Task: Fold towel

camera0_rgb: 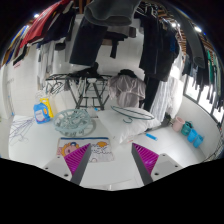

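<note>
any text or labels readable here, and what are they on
None can be read.
Blue and yellow package beyond the fingers: its print is too small to make out.
Colourful printed sheet just ahead of the gripper: pictures show, but any words are blurred.
The gripper's fingers stand open, with nothing between them.
</note>
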Demonstrator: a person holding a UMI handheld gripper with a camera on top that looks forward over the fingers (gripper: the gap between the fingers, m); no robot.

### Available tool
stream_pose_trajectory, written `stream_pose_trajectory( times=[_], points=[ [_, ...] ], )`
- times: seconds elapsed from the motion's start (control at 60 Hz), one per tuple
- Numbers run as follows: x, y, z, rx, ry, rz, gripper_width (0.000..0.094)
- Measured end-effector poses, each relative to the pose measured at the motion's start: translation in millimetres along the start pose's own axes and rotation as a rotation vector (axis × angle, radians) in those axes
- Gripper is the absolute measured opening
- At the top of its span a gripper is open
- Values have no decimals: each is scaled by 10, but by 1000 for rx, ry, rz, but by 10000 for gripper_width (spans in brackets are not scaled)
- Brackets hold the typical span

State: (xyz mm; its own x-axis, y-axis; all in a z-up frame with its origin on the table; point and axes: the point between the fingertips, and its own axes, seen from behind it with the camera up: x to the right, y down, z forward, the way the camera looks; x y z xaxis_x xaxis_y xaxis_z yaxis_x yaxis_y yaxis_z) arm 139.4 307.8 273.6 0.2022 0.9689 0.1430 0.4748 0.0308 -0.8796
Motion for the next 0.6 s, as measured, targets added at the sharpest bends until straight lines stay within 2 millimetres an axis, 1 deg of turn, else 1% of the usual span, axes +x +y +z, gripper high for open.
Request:
stream_pose_trajectory(
  times=[0.067, 0.1, 0.117, 0.183, 0.2, 0.217, 0.317, 0.333, 0.417, 0.433, 0.517, 0.6],
  points=[
    [-184, 16, 21, -11, -39, 6, 858],
    [-362, 3, 73, -15, -55, 7, 855],
    [-551, 10, 160, -18, -58, 6, 855],
    [-782, 10, 203, -29, -98, -11, 856],
    [-797, 26, 179, -33, -112, -15, 858],
    [-1043, 54, 262, -30, -116, -18, 857],
    [-1611, 113, 368, -44, -179, -33, 851],
    [-1633, 126, 336, -47, -190, -35, 851],
    [-2069, 258, 494, -50, -226, -40, 853],
    [-2109, 268, 491, -54, -234, -43, 853],
    [-2406, 415, 642, -61, -255, -62, 854],
    [-2621, 567, 809, -70, -265, -72, 853]
  ],
)
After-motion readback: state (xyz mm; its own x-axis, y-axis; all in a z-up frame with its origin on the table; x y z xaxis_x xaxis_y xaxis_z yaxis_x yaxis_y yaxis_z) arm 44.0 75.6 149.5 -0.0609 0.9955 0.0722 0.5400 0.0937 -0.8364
